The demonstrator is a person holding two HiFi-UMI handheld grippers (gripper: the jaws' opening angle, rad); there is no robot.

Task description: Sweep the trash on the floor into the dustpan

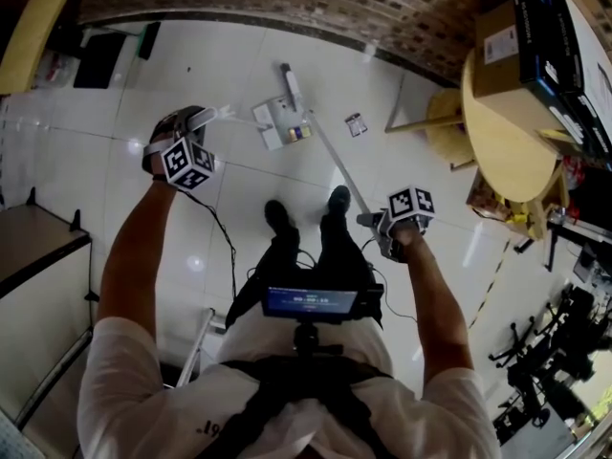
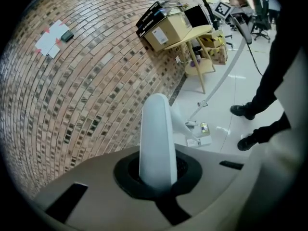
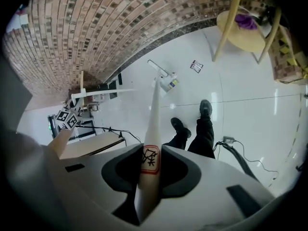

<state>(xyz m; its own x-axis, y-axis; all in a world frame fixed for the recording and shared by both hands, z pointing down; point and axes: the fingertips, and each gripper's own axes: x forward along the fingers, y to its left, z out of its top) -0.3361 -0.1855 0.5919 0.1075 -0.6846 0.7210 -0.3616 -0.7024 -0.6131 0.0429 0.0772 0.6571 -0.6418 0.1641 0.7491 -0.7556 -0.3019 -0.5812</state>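
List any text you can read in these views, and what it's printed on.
No text reads clearly.
Sticker on the broom handle: red frame, black symbol, no legible words.
Cardboard boxes on the round table: print too small.
Chest-mounted screen: blurred.
Floor trash: print too small.

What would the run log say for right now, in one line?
left claw: shut on dustpan handle | right claw: shut on broom handle | packet: on floor, outside dustpan
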